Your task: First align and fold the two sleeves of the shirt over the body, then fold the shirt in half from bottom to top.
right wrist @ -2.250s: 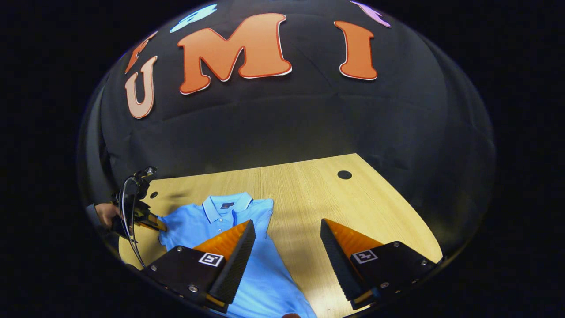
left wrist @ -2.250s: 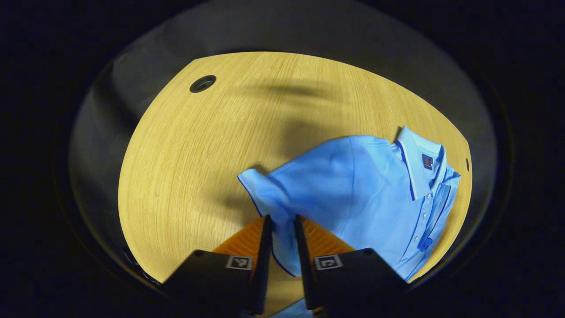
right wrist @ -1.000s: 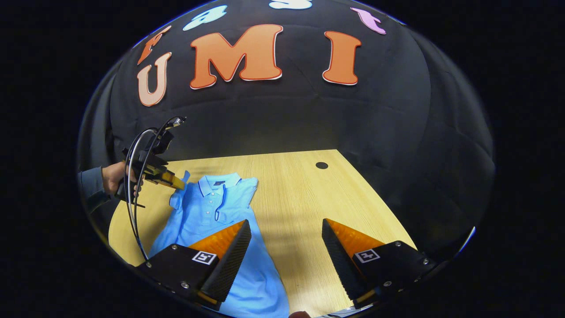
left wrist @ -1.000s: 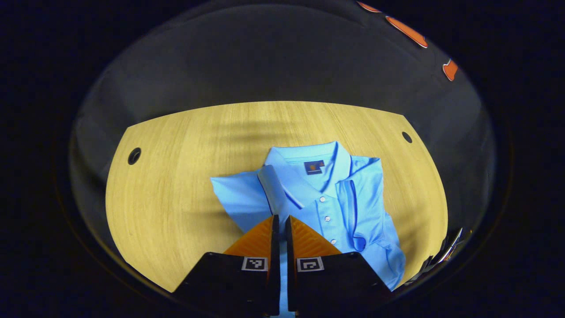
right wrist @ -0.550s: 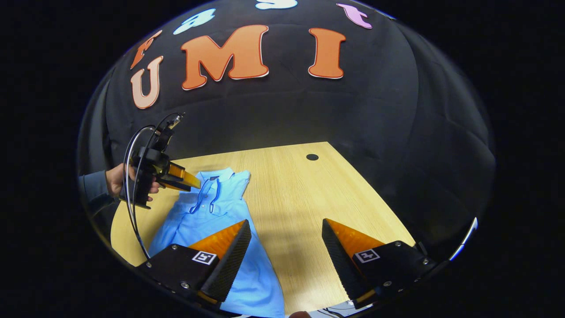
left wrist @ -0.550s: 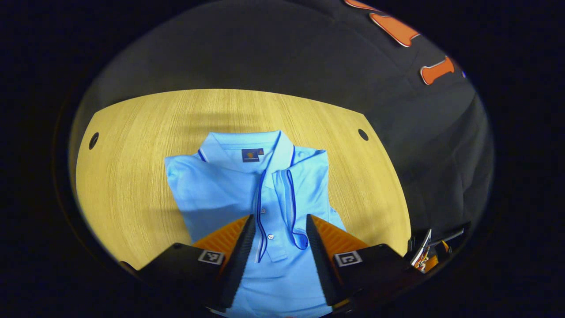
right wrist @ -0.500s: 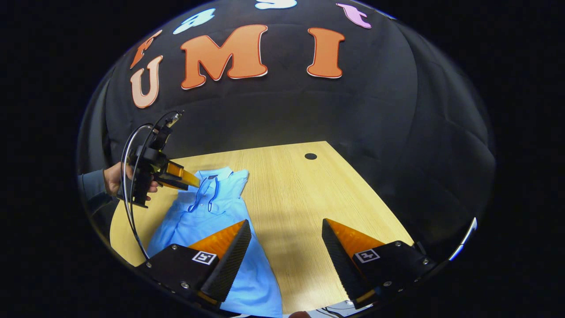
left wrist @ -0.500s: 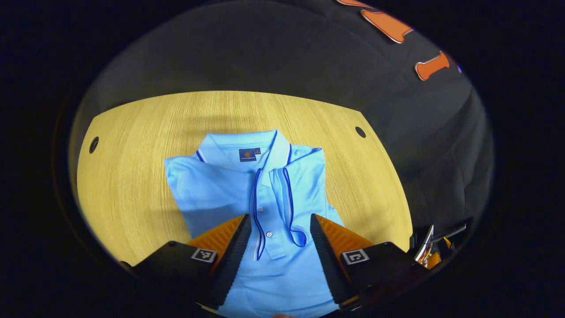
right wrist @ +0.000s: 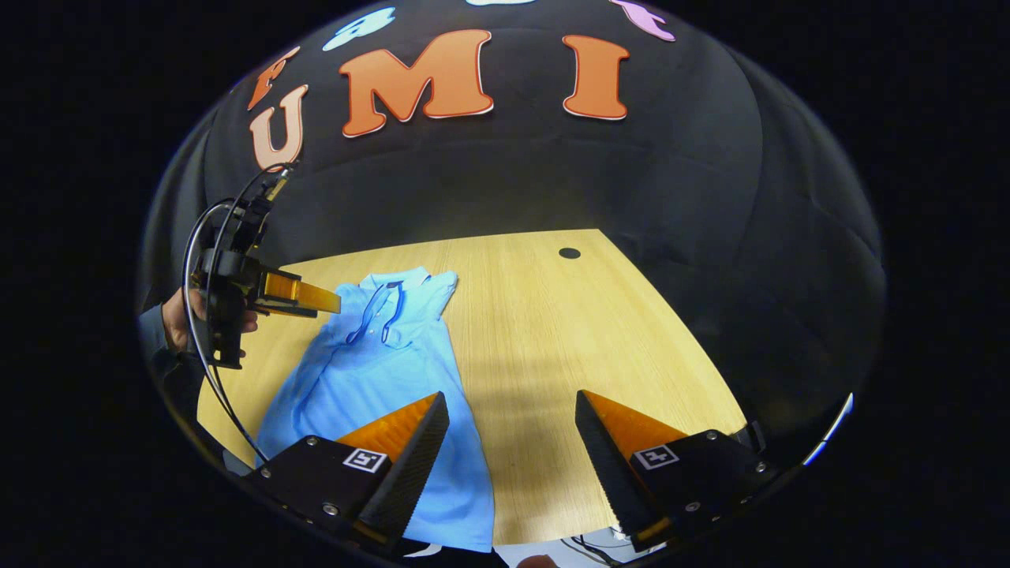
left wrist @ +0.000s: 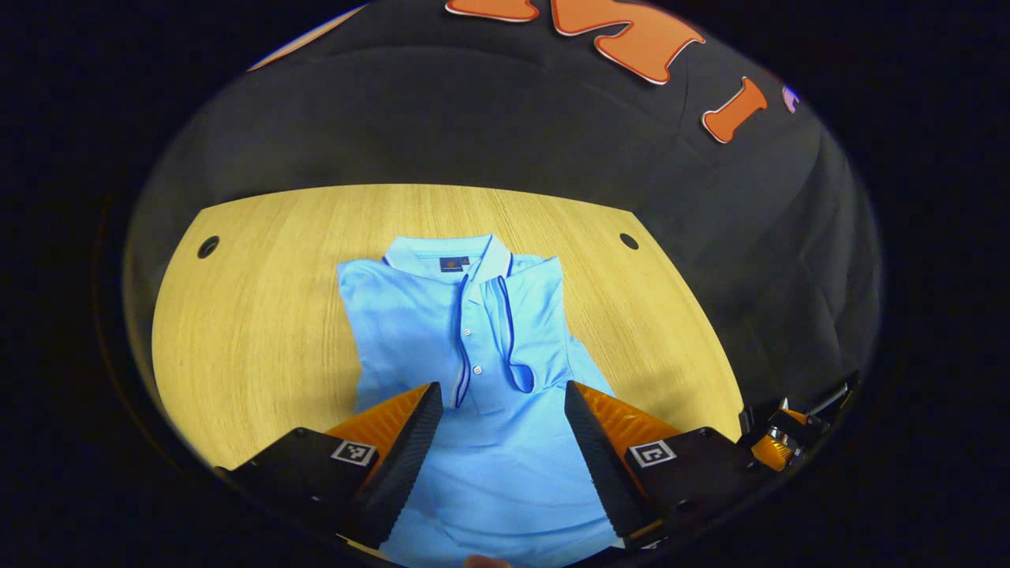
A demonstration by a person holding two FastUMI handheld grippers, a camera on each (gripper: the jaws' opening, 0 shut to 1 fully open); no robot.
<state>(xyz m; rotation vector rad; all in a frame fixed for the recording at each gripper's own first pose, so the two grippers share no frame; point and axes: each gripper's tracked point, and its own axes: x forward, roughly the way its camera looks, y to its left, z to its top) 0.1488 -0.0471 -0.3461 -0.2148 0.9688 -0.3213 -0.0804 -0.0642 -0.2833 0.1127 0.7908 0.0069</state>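
A light blue polo shirt with dark blue piping lies flat on the pale wooden tabletop, collar toward the booth wall, both sleeves folded in over its body. The left tool hovers above the shirt's middle, its jaws spread wide and holding nothing. In the right gripper view, a hand holds it up. The right tool is spread wide too, apparently above the shirt's lower right edge.
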